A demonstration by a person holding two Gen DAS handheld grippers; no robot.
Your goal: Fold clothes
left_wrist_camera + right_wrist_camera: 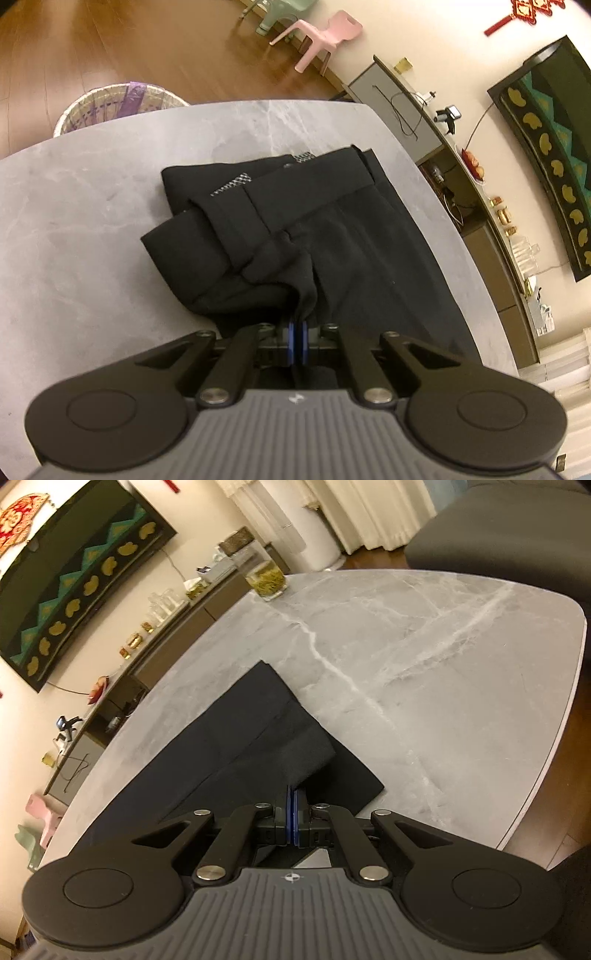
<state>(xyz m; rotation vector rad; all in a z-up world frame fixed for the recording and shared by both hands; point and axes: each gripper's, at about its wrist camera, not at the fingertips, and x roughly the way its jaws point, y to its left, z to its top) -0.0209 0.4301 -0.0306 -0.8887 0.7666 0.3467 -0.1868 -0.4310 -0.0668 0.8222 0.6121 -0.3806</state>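
Observation:
Black trousers [332,229] lie on the grey marble table [74,221]. Their waistband end, with a checked lining showing, is folded over at the far side. My left gripper [296,325] is shut on a raised bunch of the black cloth near the crotch, and the cloth is drawn in between the blue pads. In the right wrist view the leg end of the trousers [240,746] lies flat on the table [443,664]. One layer is lifted into a fold, and my right gripper [294,794] is shut on its edge.
A glass jar [266,579] stands at the table's far edge. Beyond the table are a wicker basket with a purple liner [110,103], a pink chair [325,33], a long sideboard [480,206] against the wall and a dark sofa [498,524].

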